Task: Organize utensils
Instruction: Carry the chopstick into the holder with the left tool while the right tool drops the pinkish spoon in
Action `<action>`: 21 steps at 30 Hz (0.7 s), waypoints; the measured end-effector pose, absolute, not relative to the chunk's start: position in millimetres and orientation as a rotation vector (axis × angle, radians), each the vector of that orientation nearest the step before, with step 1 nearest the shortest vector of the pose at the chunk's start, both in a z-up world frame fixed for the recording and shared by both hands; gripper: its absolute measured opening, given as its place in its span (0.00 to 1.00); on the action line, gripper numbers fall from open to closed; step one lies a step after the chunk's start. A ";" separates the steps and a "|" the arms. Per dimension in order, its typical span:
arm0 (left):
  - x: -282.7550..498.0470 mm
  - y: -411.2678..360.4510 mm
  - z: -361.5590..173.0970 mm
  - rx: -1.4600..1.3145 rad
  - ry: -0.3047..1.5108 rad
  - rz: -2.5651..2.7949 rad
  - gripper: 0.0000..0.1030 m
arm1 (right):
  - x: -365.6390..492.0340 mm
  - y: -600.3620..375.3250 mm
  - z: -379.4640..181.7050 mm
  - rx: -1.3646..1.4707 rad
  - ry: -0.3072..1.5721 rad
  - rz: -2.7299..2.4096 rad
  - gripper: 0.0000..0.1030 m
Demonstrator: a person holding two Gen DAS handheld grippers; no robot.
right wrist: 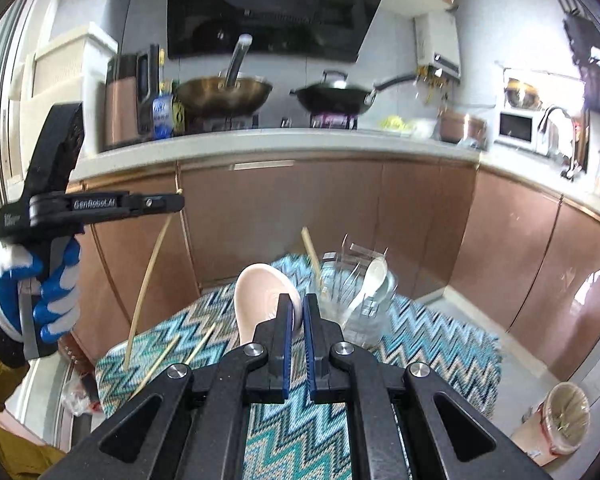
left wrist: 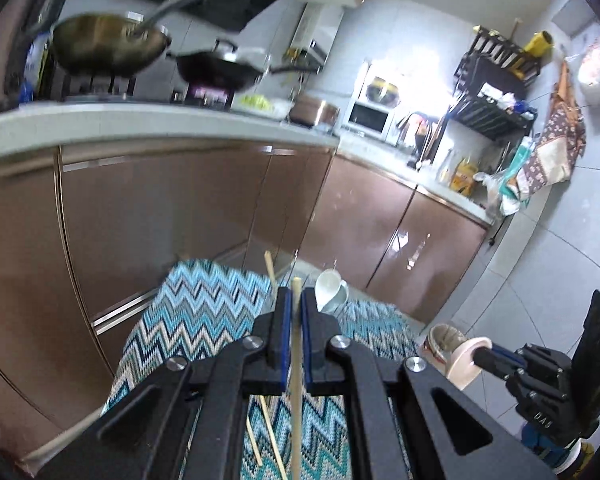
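Observation:
My left gripper (left wrist: 296, 294) is shut on a wooden chopstick (left wrist: 296, 380), held in the air above the zigzag mat (left wrist: 196, 312); the right wrist view shows it (right wrist: 178, 201) with the chopstick (right wrist: 148, 280) hanging down. My right gripper (right wrist: 297, 300) is shut on the rim of a pink bowl (right wrist: 260, 300), which also shows in the left wrist view (left wrist: 466, 360). A clear glass holder (right wrist: 356, 304) on the mat holds a white spoon (right wrist: 370, 280) and one chopstick (right wrist: 311, 254). Two chopsticks (right wrist: 180, 354) lie on the mat at the left.
Brown cabinets (right wrist: 320, 216) and a counter with two woks (right wrist: 224, 92) stand behind the mat. A lined bin (right wrist: 566, 416) stands on the floor to the right. A sink and dish rack (left wrist: 488, 96) stand far right.

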State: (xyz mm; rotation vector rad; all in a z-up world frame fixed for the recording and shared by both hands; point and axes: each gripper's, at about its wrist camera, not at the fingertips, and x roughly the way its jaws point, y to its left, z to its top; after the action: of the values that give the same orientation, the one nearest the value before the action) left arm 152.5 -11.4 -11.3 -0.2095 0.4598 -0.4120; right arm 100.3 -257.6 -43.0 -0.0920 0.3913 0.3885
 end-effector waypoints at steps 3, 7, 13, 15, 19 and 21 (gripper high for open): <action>140.6 -13.5 4.7 -0.201 0.394 -0.403 0.04 | 94.0 -261.4 -27.6 -0.080 0.339 0.367 0.05; 132.0 -18.3 22.6 -0.201 0.314 -0.391 0.04 | 91.3 -263.4 -10.8 -0.073 0.279 0.323 0.05; 148.7 -31.9 49.5 -0.221 0.196 -0.377 0.04 | 109.2 -264.6 8.1 -0.072 0.178 0.253 0.06; 164.1 -38.2 56.1 -0.237 0.172 -0.370 0.04 | 121.0 -266.9 9.9 -0.078 0.151 0.221 0.06; 204.9 -55.5 59.2 -0.275 0.122 -0.335 0.04 | 160.7 -268.9 5.7 -0.090 0.100 0.148 0.06; 227.5 -64.5 54.6 -0.297 0.111 -0.311 0.04 | 184.9 -270.4 -5.0 -0.091 0.091 0.120 0.06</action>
State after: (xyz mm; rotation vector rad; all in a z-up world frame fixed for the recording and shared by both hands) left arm 227.5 -64.5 54.6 -0.2972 0.1108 -0.3109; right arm 184.9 -270.4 -5.0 -0.0913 0.0915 0.1203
